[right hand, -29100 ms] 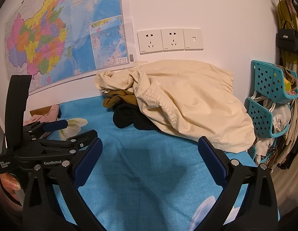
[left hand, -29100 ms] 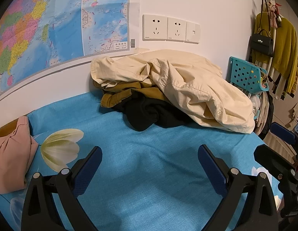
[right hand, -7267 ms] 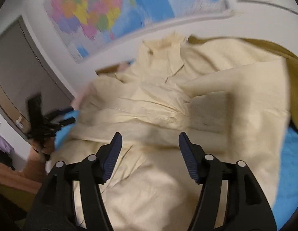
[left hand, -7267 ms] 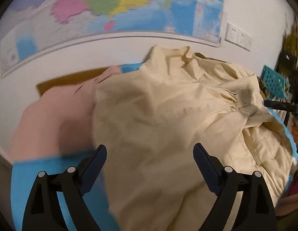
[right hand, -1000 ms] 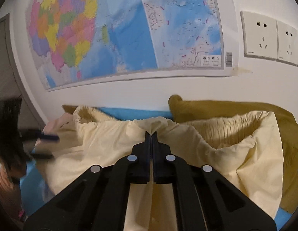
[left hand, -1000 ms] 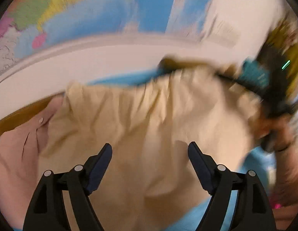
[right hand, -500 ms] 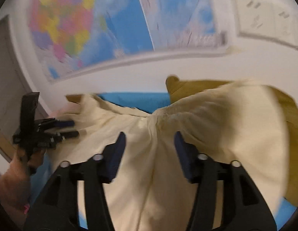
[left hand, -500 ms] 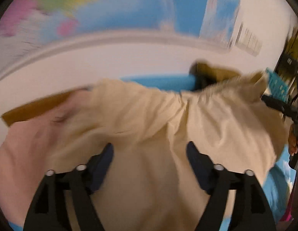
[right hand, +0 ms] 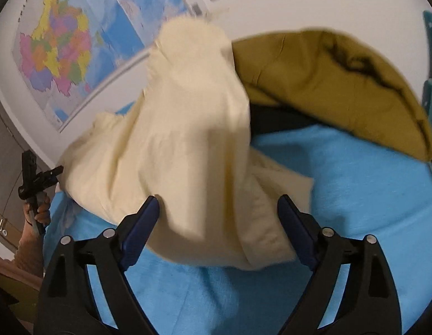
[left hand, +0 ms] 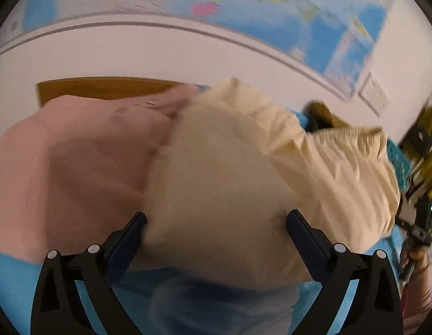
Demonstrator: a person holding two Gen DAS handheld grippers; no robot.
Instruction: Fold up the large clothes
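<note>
Motion blur and hidden edges around the cream garment

In the left wrist view the cream garment (left hand: 232, 173) is smeared by motion, so its near folds cannot be read, and it hides where it meets the pink garment (left hand: 76, 162); the wall map (left hand: 271, 2) is blurred past reading and cut off by the top edge. In the right wrist view the cream garment (right hand: 182, 128) covers part of the black garment (right hand: 274, 120), which shows only as a dark strip under the mustard garment (right hand: 327, 83). The teal basket (right hand: 431, 55) is cut off by the right edge. The bed (right hand: 341, 184) under the cloth is hidden.
</note>
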